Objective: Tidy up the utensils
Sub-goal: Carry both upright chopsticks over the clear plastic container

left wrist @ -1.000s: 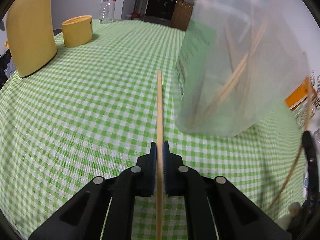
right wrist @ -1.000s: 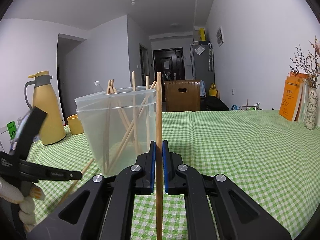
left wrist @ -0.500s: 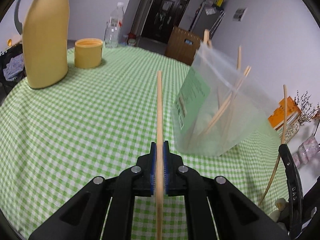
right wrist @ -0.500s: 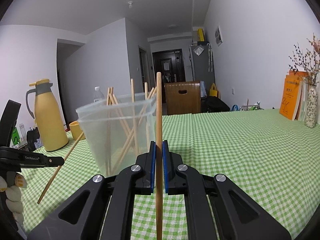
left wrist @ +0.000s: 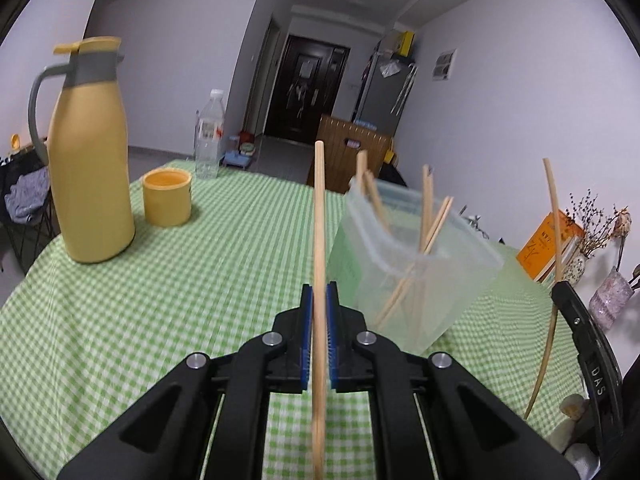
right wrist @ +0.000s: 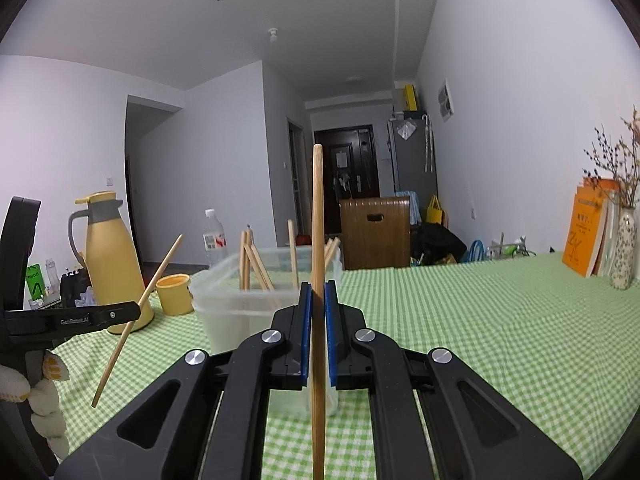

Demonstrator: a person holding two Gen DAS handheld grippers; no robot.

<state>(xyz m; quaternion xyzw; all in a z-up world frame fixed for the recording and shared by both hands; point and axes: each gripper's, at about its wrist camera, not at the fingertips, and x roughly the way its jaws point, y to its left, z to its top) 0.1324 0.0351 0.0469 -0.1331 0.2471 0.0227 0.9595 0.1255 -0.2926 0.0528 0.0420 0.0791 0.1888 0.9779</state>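
Chopsticks pinched, one in each gripper, above the checked surface [left wrist: 120,320].

One chopstick [left wrist: 319,240] is clamped upright between the blue pads of the left gripper [left wrist: 319,336]; a second chopstick [right wrist: 317,260] is clamped likewise in the right gripper [right wrist: 317,336]. The clear container [left wrist: 408,280], holding more sticks, is seen just ahead-right of the left jaws and directly behind the right jaws.
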